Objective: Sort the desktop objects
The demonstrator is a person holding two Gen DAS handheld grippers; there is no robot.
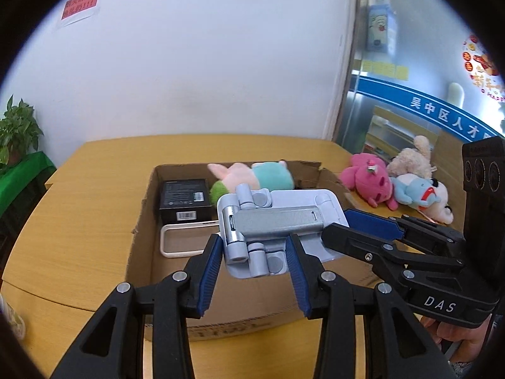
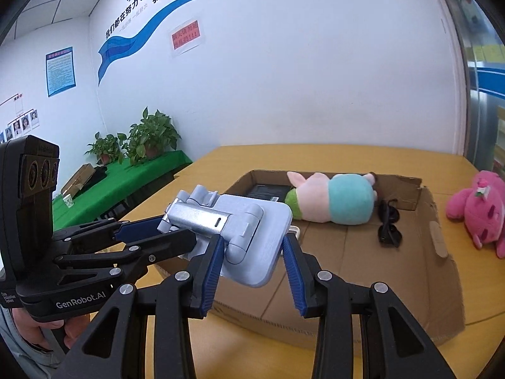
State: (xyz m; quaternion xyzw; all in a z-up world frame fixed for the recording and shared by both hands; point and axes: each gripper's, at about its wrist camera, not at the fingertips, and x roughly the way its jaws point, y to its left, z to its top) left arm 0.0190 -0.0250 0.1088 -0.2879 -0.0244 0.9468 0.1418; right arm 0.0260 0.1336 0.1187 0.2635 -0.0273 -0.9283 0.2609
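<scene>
We hold the folded pale-blue plastic phone stand [image 1: 274, 221] with both claws, left gripper [image 1: 255, 252] and right gripper [image 2: 252, 249] clamped on it (above the open brown cardboard box [image 2: 432, 221]).

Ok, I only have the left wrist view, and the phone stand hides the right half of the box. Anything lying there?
Observer: Yes, black sunglasses lie on the box floor, right of the pink-and-teal plush.
Operator: Any bare floor nearby?
Observer: Yes, bare cardboard in front of both, toward the near wall.
Operator: Is the right claw square on the phone stand?
Observer: Its pads sit on opposite edges of the stand's plate, apparently gripping it.
</scene>
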